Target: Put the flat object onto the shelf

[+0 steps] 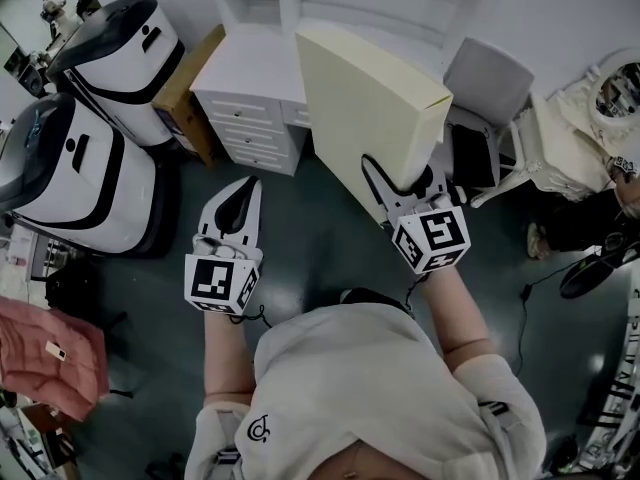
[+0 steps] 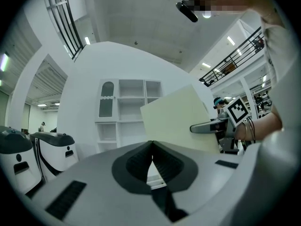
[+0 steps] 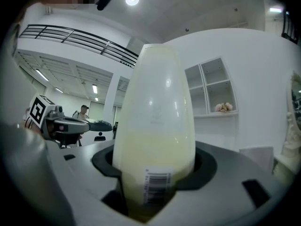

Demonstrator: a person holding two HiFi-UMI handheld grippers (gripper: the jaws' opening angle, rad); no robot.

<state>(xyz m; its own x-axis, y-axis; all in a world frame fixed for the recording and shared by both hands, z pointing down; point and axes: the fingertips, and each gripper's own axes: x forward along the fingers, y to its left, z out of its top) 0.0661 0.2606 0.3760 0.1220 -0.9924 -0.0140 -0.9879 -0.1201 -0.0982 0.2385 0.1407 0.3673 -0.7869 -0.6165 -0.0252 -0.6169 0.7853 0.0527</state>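
Observation:
A flat pale-yellow box (image 1: 370, 103) stands on edge in the air, and my right gripper (image 1: 398, 190) is shut on its lower edge. In the right gripper view the box (image 3: 155, 121) fills the gap between the jaws, with a barcode label at its base. My left gripper (image 1: 238, 200) hovers to the left of it with its jaws together and nothing between them (image 2: 151, 160). The white shelf unit (image 2: 124, 109) rises straight ahead, and in the head view it (image 1: 262, 8) lies beyond the box. From the left gripper view the box (image 2: 181, 121) and the right gripper (image 2: 211, 126) show at the right.
A white drawer desk (image 1: 250, 108) sits under the shelf. Two white-and-black robot bodies (image 1: 90, 148) stand at the left, with a brown board (image 1: 185, 88) leaning beside them. A grey chair (image 1: 485, 98) and a white vanity (image 1: 585, 118) are at the right. Pink cloth (image 1: 45, 353) lies lower left.

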